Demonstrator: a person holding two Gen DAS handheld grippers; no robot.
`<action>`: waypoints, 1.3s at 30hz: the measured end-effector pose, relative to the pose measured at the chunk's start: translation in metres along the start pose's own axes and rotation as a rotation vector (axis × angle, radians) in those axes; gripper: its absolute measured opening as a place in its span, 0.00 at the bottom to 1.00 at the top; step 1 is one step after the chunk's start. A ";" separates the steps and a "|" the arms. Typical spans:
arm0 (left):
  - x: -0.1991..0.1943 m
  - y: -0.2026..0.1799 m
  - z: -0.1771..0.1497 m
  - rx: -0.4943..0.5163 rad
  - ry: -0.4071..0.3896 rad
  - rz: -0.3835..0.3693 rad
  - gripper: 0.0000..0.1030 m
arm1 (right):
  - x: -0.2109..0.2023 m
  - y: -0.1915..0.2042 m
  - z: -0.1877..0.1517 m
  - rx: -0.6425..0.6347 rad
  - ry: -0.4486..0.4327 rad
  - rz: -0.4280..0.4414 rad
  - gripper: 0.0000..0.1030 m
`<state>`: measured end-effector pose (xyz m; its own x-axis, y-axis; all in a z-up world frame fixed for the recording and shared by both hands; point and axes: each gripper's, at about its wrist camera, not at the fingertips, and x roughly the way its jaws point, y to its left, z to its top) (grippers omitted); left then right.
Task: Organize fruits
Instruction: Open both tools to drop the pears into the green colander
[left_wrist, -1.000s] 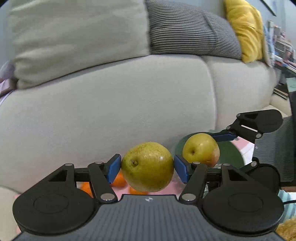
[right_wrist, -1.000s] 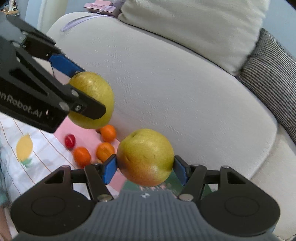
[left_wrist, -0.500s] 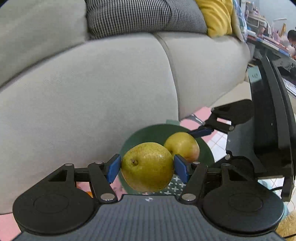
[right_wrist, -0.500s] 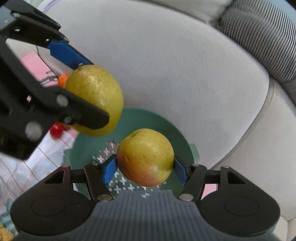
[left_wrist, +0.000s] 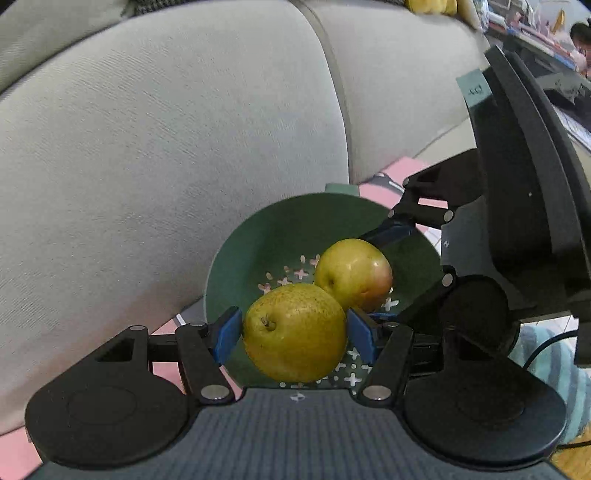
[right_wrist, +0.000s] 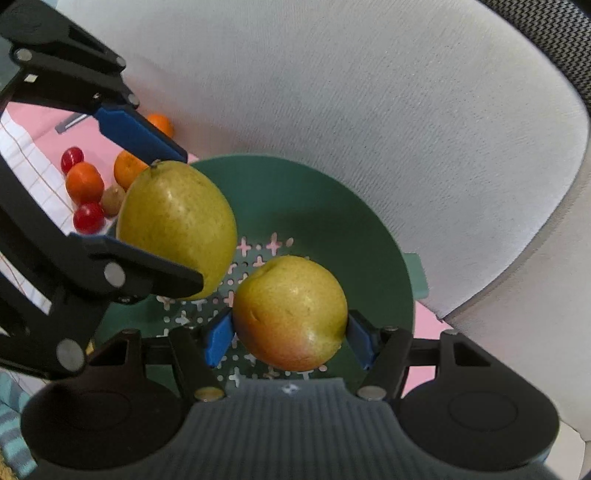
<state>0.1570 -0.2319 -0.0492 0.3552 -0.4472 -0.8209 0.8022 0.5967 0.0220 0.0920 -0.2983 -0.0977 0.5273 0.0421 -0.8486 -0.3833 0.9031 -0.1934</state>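
No brand or label can be read. The left gripper clamps a speckled yellow-green pear between its blue pads, stem end toward the camera, above the near part of a green bowl; just right of it the right gripper pinches a second pear with a red blush, also over the bowl. Left of the bowl, oranges and cherries lie on a pink cloth against a grey sofa.
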 end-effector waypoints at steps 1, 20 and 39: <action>0.004 -0.001 0.002 0.004 0.009 -0.002 0.70 | 0.002 -0.001 0.001 -0.002 0.009 0.006 0.61; 0.053 0.005 0.006 0.046 0.146 -0.004 0.69 | 0.038 0.007 0.001 -0.020 0.100 0.047 0.61; 0.062 -0.002 0.004 0.053 0.160 0.015 0.70 | 0.024 0.013 0.003 -0.091 0.087 0.028 0.61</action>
<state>0.1787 -0.2636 -0.0978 0.2893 -0.3242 -0.9007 0.8233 0.5642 0.0614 0.1018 -0.2846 -0.1192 0.4487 0.0259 -0.8933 -0.4666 0.8593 -0.2094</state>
